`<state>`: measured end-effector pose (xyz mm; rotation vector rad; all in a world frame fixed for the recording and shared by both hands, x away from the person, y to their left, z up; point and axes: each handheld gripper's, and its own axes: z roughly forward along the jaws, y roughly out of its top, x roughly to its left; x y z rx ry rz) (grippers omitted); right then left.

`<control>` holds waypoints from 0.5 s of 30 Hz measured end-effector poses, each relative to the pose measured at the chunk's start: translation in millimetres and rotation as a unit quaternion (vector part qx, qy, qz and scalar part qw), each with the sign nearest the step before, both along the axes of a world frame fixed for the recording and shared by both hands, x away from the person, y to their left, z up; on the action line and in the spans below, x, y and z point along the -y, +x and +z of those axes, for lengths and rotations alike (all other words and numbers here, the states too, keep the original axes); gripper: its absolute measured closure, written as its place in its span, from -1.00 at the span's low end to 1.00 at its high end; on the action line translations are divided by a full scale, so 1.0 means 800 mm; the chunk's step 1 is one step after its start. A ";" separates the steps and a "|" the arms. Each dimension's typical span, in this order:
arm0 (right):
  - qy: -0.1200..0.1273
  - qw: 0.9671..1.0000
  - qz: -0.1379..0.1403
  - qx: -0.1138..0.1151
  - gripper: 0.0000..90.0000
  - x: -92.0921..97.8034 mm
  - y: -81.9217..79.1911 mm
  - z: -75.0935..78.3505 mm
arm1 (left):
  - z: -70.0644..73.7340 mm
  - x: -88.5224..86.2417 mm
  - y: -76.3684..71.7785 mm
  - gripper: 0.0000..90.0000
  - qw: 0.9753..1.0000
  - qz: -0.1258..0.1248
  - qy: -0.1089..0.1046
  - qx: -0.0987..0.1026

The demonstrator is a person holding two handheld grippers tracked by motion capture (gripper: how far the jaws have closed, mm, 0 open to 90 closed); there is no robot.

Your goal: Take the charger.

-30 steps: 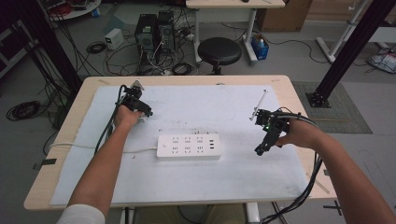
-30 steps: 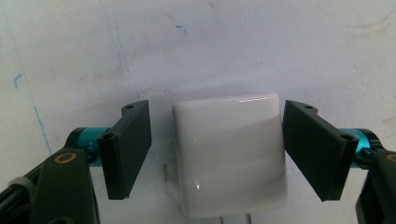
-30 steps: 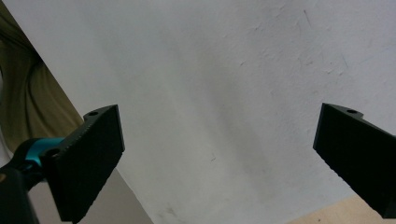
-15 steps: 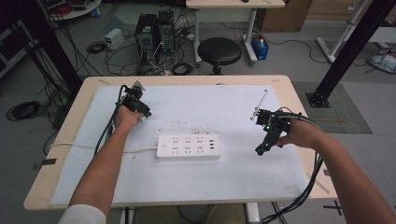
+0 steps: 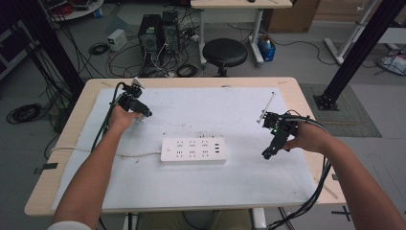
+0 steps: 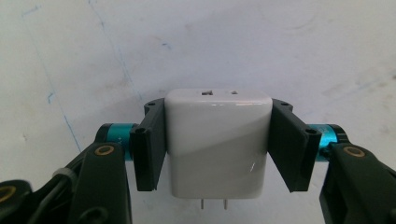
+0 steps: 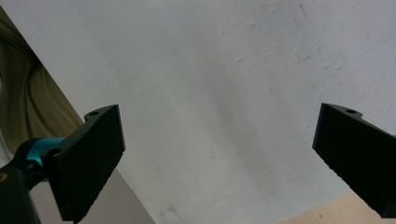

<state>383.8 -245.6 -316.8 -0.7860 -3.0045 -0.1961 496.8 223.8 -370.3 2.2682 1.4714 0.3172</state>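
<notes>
Left tool [image 6: 218, 144] is clamped on a white charger [image 6: 218, 140], jaws flat on its two sides, prongs toward the camera, over the white mat at the bench's [image 5: 306, 100] far left. Right tool [image 7: 219, 154] gapes wide, holding nothing. Power strip [image 5: 193, 150] lies mid-bench. Suggested: keep grip square, turn prongs down, align over a socket, press straight. No readable lettering.

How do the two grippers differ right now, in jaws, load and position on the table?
The left gripper has its jaws closed on a white charger, one on each side; the right gripper has its jaws wide apart with nothing between them. In the high view, the left gripper sits toward the far left of the white mat, the right gripper nearer the mat's right edge. The power strip lies between them. Both have black jaws with teal fittings.
</notes>
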 end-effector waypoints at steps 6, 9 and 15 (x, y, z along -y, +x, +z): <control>0.002 1.000 0.003 0.011 -0.97 -0.003 -0.002 0.001 | 0.029 0.000 -0.030 -0.06 0.999 -0.046 0.001 0.019; 0.000 1.000 -0.002 0.014 -0.97 -0.007 -0.004 0.003 | 0.046 0.002 -0.047 -0.06 0.997 -0.070 0.002 0.036; 0.006 1.000 0.007 0.027 -0.97 -0.015 -0.011 0.007 | 0.083 0.012 -0.082 -0.06 0.989 -0.133 0.003 0.061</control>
